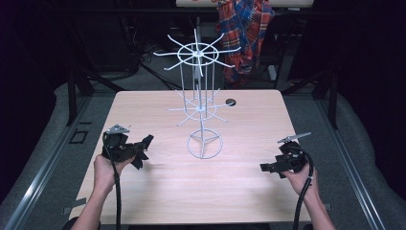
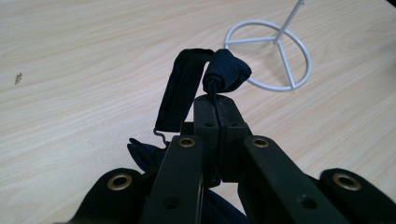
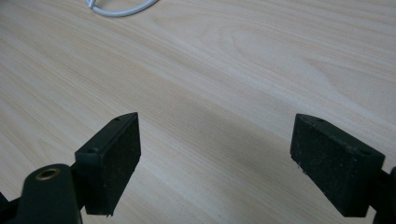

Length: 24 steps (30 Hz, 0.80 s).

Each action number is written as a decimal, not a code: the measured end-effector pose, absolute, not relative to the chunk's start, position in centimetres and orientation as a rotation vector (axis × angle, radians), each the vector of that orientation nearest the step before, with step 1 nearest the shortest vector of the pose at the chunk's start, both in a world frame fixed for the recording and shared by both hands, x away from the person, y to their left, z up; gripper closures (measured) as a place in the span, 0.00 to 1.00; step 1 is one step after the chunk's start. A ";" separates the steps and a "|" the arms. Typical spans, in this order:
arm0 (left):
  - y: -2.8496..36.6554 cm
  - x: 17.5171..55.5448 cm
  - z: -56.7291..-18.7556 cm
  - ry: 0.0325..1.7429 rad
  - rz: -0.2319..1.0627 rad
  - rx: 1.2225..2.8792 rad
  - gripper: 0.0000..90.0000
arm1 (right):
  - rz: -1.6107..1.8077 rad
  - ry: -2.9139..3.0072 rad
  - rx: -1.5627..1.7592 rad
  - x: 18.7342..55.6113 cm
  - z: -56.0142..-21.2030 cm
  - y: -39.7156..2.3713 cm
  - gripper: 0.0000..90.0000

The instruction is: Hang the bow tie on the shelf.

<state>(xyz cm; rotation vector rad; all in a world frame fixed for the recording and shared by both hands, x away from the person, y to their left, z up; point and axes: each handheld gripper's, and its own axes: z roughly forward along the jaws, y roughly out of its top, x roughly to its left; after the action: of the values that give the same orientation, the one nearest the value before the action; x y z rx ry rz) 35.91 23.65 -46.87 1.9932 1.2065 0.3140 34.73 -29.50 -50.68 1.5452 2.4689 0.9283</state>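
Note:
A white wire rack (image 1: 197,55) with two tiers of spokes stands on a ring base (image 1: 204,143) at the middle of the wooden table (image 1: 239,191). My left gripper (image 1: 136,151) hovers left of the base, shut on a dark blue cloth piece (image 1: 146,141). In the left gripper view the cloth (image 2: 226,70) bunches above the closed jaws of the left gripper (image 2: 217,105), a small metal hook hangs at its left, and the ring base (image 2: 279,43) lies beyond. My right gripper (image 1: 268,167) sits low at the right, open. The right gripper (image 3: 215,158) has bare table between its pads.
A plaid garment (image 1: 246,28) hangs over something behind the table. A small dark round hole (image 1: 231,102) is set in the tabletop behind the rack. An arc of the rack's base ring (image 3: 121,10) shows at the top of the right gripper view.

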 end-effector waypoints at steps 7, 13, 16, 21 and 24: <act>22.9 36.5 -45.9 1.184 0.336 1.960 0.99 | 0.934 2.460 1.558 34.7 -50.7 -29.6 0.18; 22.5 36.9 -45.3 1.165 0.352 1.942 0.99 | 0.948 2.460 1.571 34.6 -50.7 -29.7 0.17; 22.2 37.1 -45.2 1.160 0.364 1.931 0.99 | 0.952 2.460 1.571 34.6 -50.7 -29.9 0.17; 22.0 37.4 -44.8 1.152 0.373 1.921 0.99 | 0.949 2.463 1.576 34.6 -50.7 -29.8 0.17; 21.9 37.6 -44.6 1.154 0.386 1.903 0.99 | 0.950 2.464 1.579 34.6 -50.8 -29.8 0.17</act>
<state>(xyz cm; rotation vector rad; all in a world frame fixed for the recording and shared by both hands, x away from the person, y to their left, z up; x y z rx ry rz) 37.56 21.92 -44.59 1.9028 1.1545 0.3863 34.60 -29.82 -50.76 1.5785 2.4644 0.9499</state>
